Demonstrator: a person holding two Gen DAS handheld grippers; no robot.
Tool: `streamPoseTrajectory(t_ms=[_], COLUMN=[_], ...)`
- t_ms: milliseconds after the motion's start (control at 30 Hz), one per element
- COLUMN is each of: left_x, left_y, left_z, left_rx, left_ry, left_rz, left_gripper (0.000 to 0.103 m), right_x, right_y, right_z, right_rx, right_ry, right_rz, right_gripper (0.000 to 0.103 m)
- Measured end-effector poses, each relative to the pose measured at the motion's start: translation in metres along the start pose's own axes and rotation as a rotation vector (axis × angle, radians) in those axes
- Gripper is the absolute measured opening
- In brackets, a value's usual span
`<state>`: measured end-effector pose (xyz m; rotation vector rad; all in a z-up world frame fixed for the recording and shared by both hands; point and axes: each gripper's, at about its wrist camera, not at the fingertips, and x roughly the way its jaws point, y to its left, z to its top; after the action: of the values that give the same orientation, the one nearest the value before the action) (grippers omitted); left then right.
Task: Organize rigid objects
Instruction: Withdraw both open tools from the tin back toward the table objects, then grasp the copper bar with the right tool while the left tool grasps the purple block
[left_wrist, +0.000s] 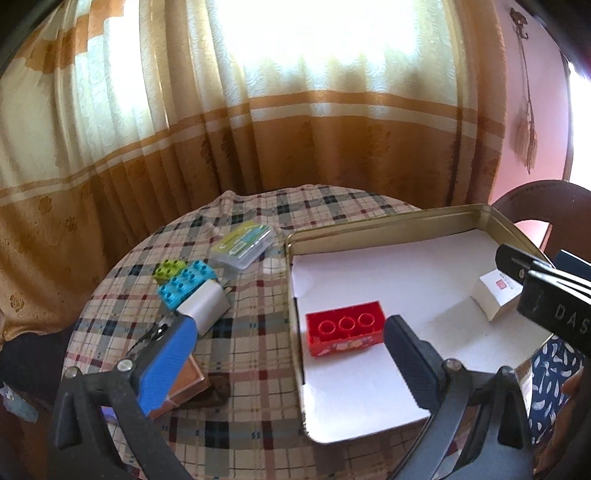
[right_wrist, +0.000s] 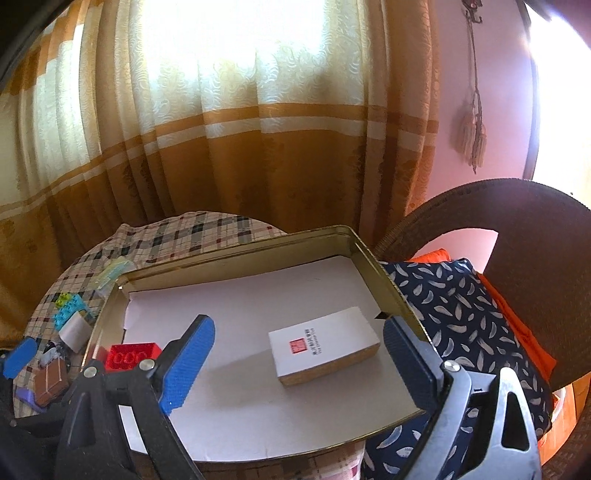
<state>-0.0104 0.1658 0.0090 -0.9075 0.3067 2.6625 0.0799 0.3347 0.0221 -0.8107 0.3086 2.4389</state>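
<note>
Only our left wrist view showed the clear case (left_wrist: 244, 248); both grippers (left_wrist: 286, 363) (right_wrist: 295, 363) stood released over the tin (right_wrist: 236, 251), which held the red brick (left_wrist: 345, 326) and white box (right_wrist: 325, 345).

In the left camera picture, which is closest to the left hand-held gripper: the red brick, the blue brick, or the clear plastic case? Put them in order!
1. Red brick, inside the tin, between the fingers.
2. Blue brick, left on the tablecloth.
3. Clear plastic case, farther back, beside the tin.

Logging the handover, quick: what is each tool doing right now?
Left tool: open, empty, above the red plastic brick.
Right tool: open, empty, above the white box.
</note>
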Motion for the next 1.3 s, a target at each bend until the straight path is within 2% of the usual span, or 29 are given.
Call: streamPoseTrajectory(t_ms=[133,267,467,667,867,1100,1300], left_x=[-0.006,-0.009,-0.011,-0.015,-0.020,-0.019,-0.025], left_y=[0.014,0.035,0.073,0.126,0.176,0.207,0.219], left_z=[-0.008,-0.018,-0.031,-0.051,-0.073,-0.090,-0.098], left_rx=[-0.009,-0.030,-0.084,-0.166,-0.252,-0.306,-0.308], left_ry=[0.000,0.004,0.023,0.044,0.067,0.084,0.080], left_rz=[-0.003,0.023,0.054,0.094,0.167,0.200,0.207], left_gripper=[0.103,0.103,0.103,0.103,0.103,0.103,0.103], right_x=[-0.006,-0.015,-0.018,-0.035,-0.047,-0.058,-0.051], right_y=[0.011,0.027,0.058,0.079,0.114,0.158,0.202], right_z=[-0.002,-0.012,-0.026,-0.042,-0.055,-0.065,-0.071], right_rx=[-0.016,-0.031,-0.081,-0.112,-0.192,-0.272,-0.347], right_ry=[-0.005,-0.027,-0.016,-0.059,-0.078,-0.057,-0.003], right_rz=[0.017,0.049,0.100,0.169,0.261,0.367,0.452], right_gripper=[0.094,0.094,0.094,0.094,0.094,0.094,0.094])
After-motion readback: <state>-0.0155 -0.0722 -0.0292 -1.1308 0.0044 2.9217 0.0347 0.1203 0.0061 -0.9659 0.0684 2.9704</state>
